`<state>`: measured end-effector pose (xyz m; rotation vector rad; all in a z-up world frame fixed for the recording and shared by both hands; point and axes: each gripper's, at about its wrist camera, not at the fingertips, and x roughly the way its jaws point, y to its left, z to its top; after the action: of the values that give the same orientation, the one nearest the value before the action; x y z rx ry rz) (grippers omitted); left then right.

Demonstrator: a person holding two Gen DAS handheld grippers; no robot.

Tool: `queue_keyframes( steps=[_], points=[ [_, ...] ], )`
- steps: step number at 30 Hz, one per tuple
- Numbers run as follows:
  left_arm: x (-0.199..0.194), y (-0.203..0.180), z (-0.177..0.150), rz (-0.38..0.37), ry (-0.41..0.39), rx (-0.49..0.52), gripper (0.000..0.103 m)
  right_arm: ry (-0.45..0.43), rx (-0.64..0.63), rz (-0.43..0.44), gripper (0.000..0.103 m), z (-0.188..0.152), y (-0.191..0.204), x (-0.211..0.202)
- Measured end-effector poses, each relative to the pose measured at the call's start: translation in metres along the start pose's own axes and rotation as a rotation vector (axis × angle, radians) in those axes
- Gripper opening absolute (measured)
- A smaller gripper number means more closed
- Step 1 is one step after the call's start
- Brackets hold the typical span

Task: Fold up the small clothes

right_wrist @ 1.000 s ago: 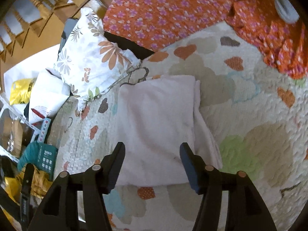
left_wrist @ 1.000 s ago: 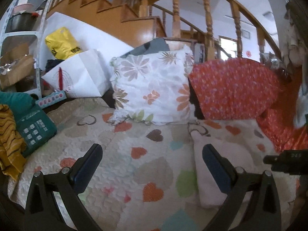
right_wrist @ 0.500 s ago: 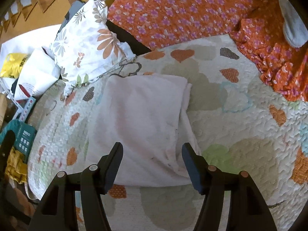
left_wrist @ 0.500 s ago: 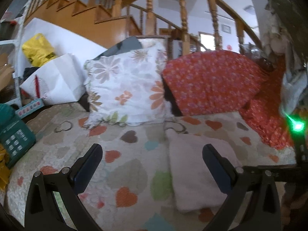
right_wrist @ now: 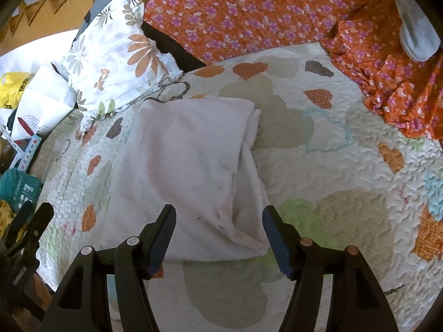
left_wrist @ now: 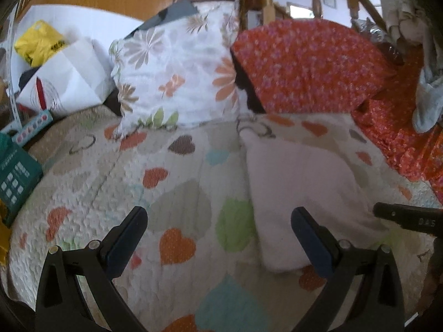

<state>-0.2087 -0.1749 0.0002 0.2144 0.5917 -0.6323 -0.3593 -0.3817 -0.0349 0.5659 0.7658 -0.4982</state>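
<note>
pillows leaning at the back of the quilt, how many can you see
2. The white flowered pillow leans at the back left; the orange flowered pillow leans beside it on the right. A dark grey edge behind the white one may be another.

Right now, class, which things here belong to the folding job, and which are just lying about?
Part of the job:
white folded garment
left gripper, open
right gripper, open

Just lying about:
floral pillow
orange flowered cushion
yellow bag
teal box
heart-patterned quilt, the work surface
</note>
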Motion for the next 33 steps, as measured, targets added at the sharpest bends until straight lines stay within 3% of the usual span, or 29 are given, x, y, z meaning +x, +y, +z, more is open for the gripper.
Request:
queue_keyframes(
  steps=[19,33],
  points=[
    [0.021,0.018,-0.031,0.028,0.159,0.042,0.103,0.039,-0.082,-0.031,0.072,-0.009,0.024,0.016],
    [0.030,0.047,-0.041,0.038,0.225,-0.023,0.103,0.048,-0.123,-0.024,0.075,-0.010,0.044,0.023]
  ],
)
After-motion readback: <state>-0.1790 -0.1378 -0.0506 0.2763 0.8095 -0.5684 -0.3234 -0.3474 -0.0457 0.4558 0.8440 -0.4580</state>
